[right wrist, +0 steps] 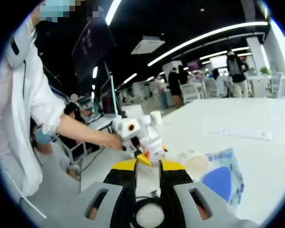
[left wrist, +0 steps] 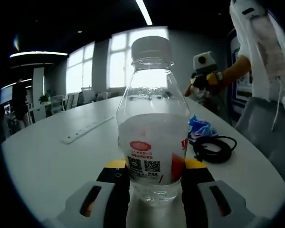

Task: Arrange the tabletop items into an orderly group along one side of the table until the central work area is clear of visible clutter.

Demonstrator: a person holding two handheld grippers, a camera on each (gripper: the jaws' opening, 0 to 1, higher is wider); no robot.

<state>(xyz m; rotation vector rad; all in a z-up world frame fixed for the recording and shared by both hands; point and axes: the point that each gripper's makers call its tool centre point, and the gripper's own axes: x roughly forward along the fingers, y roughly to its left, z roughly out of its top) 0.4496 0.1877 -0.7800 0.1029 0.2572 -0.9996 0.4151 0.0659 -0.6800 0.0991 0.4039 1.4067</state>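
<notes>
A clear water bottle (left wrist: 153, 128) with a white cap and a red-and-white label stands upright on the white table (left wrist: 52, 161), and my left gripper (left wrist: 153, 167) is shut on its lower part. In the right gripper view the same bottle (right wrist: 155, 145) is small, with the left gripper (right wrist: 132, 130) holding it in a person's hand. My right gripper (right wrist: 149, 164) hovers above the table with a narrow gap between its jaws and nothing in it. It also appears beyond the bottle, raised in a hand (left wrist: 206, 71).
A coiled black cable (left wrist: 213, 148) and a blue packet (left wrist: 199, 127) lie right of the bottle. A paper cup (right wrist: 195, 165) lies on its side by the blue packet (right wrist: 223, 178). A white power strip (left wrist: 88, 130) lies further back. A person in white (left wrist: 261, 61) stands at the table's edge.
</notes>
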